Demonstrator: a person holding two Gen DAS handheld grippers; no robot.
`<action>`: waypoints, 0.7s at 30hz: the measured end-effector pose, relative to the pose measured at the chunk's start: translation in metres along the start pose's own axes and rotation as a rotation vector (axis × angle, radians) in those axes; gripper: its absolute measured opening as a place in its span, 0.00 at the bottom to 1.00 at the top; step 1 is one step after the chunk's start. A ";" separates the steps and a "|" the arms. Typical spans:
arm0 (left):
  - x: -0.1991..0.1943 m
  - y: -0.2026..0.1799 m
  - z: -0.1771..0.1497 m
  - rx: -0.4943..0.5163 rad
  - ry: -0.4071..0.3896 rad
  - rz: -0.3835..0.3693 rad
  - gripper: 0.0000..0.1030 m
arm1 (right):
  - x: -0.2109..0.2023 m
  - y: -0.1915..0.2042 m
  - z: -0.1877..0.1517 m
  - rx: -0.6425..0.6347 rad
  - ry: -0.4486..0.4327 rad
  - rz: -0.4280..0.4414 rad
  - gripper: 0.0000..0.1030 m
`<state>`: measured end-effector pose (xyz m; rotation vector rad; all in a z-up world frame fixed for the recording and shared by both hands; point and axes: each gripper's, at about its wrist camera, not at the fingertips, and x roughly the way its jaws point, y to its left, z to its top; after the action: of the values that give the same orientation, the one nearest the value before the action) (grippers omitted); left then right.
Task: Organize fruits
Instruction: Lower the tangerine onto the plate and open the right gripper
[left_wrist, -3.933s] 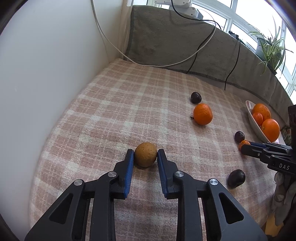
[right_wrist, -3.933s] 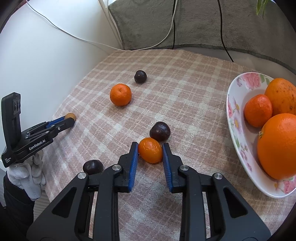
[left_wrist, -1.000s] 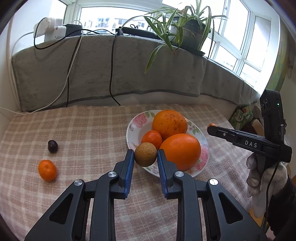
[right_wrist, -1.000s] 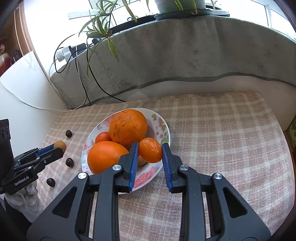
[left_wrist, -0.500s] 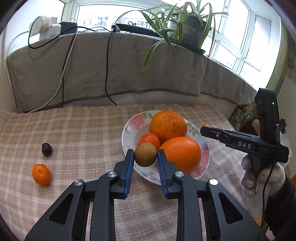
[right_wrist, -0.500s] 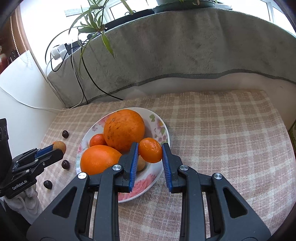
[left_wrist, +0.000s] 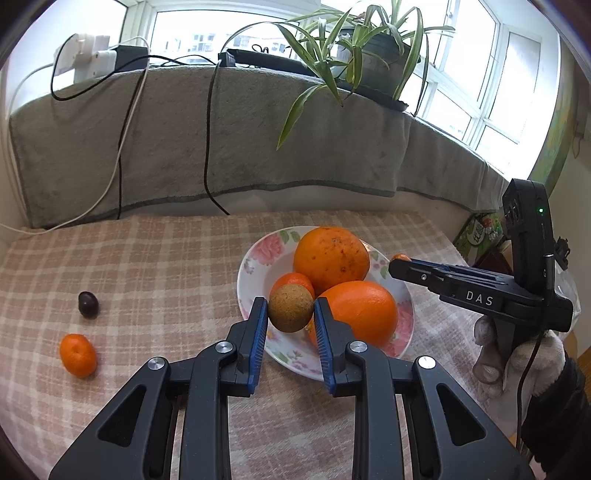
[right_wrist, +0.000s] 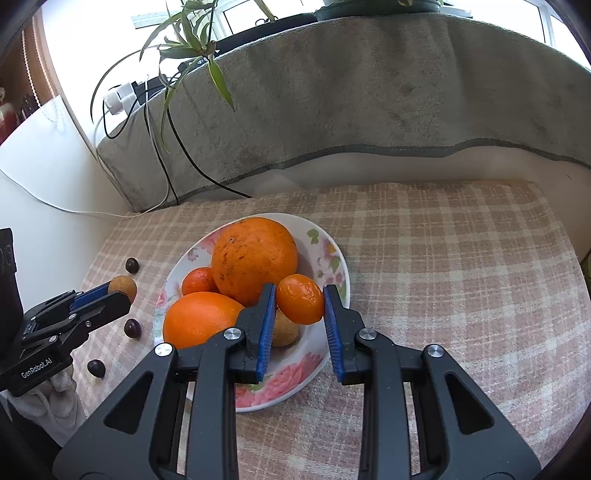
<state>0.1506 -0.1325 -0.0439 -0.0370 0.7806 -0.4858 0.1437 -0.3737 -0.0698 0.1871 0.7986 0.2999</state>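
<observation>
Plaid cloth (right_wrist: 443, 258); floral plate (right_wrist: 332, 258) crowded; left gripper (left_wrist: 291, 314) jaws clamp brown fruit (left_wrist: 290, 308), right gripper (right_wrist: 300, 304) jaws mandarin (right_wrist: 300, 304).

The left gripper (left_wrist: 290, 314) is clamping a brown fruit (left_wrist: 290, 307) over the near rim of the plate (left_wrist: 255, 258), which is holding two oranges (left_wrist: 331, 254) and a mandarin (left_wrist: 293, 279). The right gripper (left_wrist: 400, 260) is pinching a small orange fruit (left_wrist: 400, 257) beside the plate's far edge
</observation>
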 end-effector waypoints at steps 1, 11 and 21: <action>0.000 0.000 0.000 -0.001 -0.001 -0.001 0.23 | 0.000 0.000 0.000 -0.002 -0.001 0.000 0.26; -0.004 -0.005 0.001 0.015 -0.018 -0.008 0.37 | -0.009 0.002 0.001 0.001 -0.037 0.012 0.58; -0.012 -0.010 -0.001 0.031 -0.044 -0.003 0.63 | -0.017 0.007 0.000 -0.017 -0.061 0.013 0.79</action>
<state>0.1390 -0.1364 -0.0343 -0.0200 0.7295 -0.4985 0.1312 -0.3724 -0.0560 0.1847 0.7343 0.3122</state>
